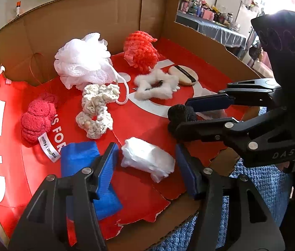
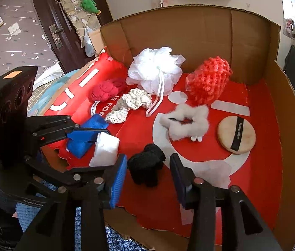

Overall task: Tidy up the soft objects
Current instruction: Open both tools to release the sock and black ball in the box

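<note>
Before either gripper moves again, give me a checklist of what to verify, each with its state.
1. Left gripper jaws apart around the white pad, pads not pressing: ok.
2. Right gripper jaws apart around the black knit piece, not gripping: ok.
3. Both pieces resting on the red sheet: ok.
4. Grippers clear of each other: ok.
5. Blue cloth clear of the left finger: cannot tell.
6. Everything soft inside the cardboard box: ok.
</note>
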Available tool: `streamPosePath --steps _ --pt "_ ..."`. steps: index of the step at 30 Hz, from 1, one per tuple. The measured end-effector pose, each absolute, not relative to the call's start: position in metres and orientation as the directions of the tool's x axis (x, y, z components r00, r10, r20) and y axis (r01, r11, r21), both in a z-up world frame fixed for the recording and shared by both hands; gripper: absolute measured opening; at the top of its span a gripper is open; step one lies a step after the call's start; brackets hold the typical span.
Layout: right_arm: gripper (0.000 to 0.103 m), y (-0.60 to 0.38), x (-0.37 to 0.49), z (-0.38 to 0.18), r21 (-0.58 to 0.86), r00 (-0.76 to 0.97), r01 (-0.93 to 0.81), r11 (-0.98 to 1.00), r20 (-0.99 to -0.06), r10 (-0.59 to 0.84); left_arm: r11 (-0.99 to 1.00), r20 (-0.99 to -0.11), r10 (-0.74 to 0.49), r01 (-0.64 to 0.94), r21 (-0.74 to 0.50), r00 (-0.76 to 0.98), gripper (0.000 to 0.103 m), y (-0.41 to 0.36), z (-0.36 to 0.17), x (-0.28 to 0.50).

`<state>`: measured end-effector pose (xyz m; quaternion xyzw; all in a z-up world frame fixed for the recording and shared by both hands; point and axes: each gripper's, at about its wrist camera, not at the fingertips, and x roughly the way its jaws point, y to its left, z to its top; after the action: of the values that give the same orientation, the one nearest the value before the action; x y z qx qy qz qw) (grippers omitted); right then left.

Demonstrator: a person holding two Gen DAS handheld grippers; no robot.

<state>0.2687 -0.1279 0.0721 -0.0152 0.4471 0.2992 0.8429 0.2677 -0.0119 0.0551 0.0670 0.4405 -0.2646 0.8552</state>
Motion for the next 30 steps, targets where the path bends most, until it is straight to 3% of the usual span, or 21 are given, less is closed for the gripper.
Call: streamPosePath --steps 16,30 --pt "0.052 -0.13 0.267 0.078 0.244 0.433 -0.513 0.823 -0.754 0.494 0.859 -0.769 -0.396 0.499 -0.117 0.502 0.068 -0.009 0.065 0.264" --pt "0.076 -0.136 0.249 0.109 0.214 0.518 -0.495 0.842 -0.705 0.484 0.888 -0.698 -0.39 0.445 -0.113 0.601 0.082 0.0 0.097 0.237"
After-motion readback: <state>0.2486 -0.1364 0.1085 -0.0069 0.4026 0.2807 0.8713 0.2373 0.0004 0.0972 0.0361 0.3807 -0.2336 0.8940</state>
